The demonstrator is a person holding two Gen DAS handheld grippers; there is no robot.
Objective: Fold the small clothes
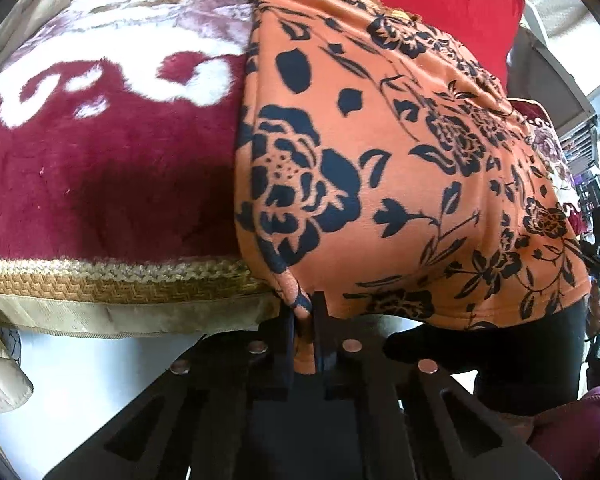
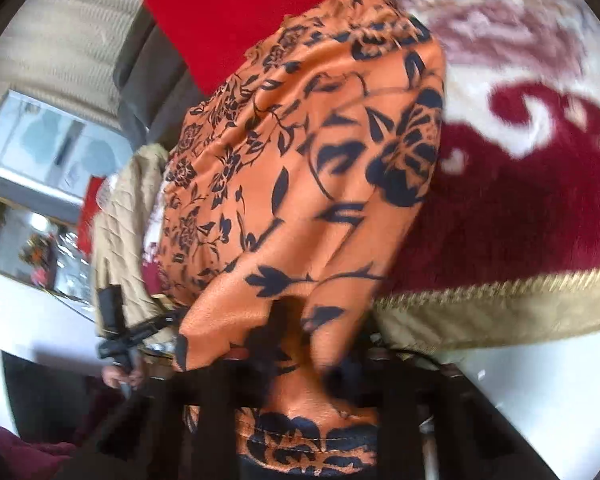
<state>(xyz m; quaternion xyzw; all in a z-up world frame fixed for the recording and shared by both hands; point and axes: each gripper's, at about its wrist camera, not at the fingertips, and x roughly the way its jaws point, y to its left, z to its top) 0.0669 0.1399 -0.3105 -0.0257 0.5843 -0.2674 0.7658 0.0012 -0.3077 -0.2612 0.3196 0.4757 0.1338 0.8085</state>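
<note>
Maroon plush blanket [image 1: 100, 184] under orange floral garment [image 1: 380, 160], hem pinched in both grippers' jaws, red pillow [image 1: 440, 4] behind.

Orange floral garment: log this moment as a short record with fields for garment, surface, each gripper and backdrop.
garment: orange floral garment, black flower print, lying on the blanket with its near edge hanging over the front
surface: maroon and white plush blanket with a gold braided border
left gripper: fingers shut on a corner of the garment
right gripper: garment edge bunched between its fingers; view blurred
backdrop: red cushion
</note>
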